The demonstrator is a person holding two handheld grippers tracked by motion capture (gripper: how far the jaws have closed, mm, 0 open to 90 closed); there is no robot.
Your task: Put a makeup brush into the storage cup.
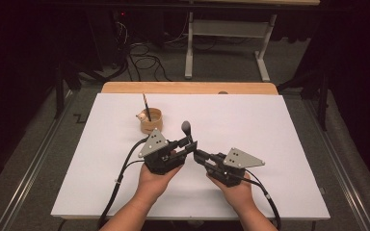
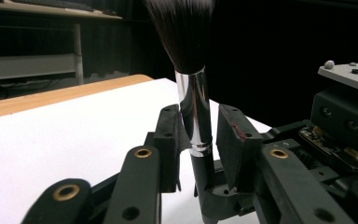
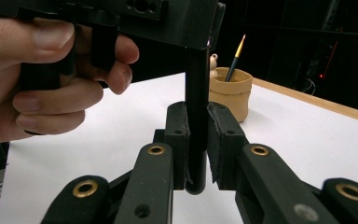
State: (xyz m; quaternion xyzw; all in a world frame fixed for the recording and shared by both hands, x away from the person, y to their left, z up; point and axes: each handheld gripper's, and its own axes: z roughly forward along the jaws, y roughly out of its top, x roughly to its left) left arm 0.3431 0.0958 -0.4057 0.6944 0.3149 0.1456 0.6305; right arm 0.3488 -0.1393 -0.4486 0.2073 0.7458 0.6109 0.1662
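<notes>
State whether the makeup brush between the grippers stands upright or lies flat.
Upright. The makeup brush has its bristles at the top and its black handle pointing down, clamped by the right gripper above the white table.

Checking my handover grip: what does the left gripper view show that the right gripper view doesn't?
Left gripper view: the brush's dark bristles and silver ferrule, with the left gripper leaving a slight gap at one jaw. Right gripper view: the right gripper shut on the black handle, the tan pot holding a thin brush, and a hand. Both: the white table.
</notes>
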